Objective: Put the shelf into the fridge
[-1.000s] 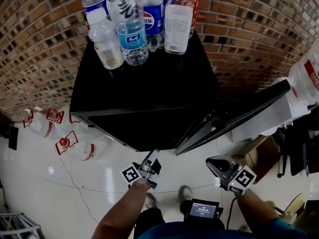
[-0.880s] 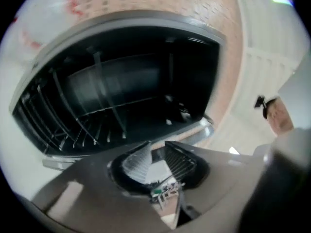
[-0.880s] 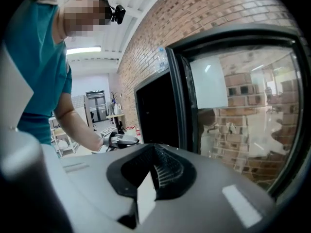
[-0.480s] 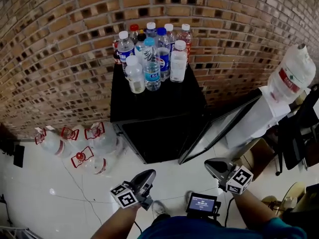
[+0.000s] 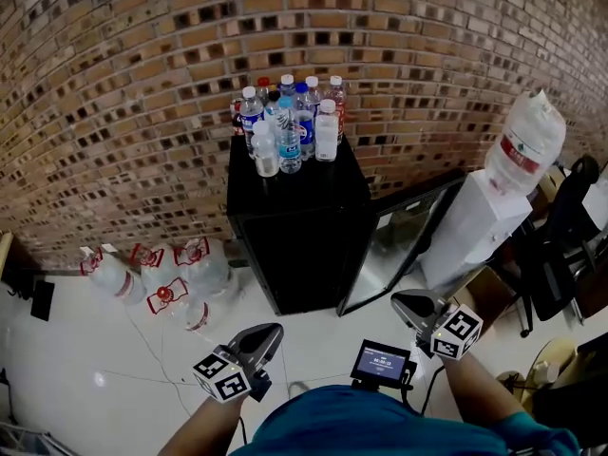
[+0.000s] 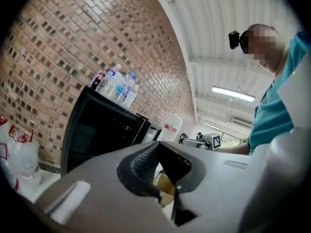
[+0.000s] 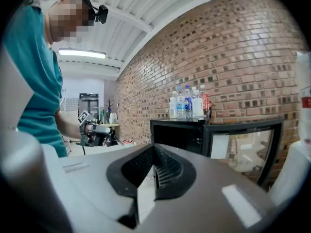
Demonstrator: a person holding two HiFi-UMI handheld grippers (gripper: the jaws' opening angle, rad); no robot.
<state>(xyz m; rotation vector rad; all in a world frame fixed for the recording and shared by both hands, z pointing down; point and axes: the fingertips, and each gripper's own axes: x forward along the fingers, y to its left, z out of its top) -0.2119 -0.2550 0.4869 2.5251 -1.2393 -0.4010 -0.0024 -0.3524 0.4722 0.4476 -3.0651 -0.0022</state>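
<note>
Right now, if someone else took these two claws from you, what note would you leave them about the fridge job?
Left claw: shut, empty.
Right claw: shut, empty.
Both are held low, short of the fridge, which stands with its door open and bottles on top.
Done: cannot tell. No shelf in sight, and the fridge's inside is too dark to show one.
Left: probably check inside, then close the door.

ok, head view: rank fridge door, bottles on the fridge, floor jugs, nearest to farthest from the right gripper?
1. Fridge door: open, just ahead of the right gripper.
2. Bottles, on top of the fridge at the back, and floor jugs, left of it: both farther, too close to call.
</note>
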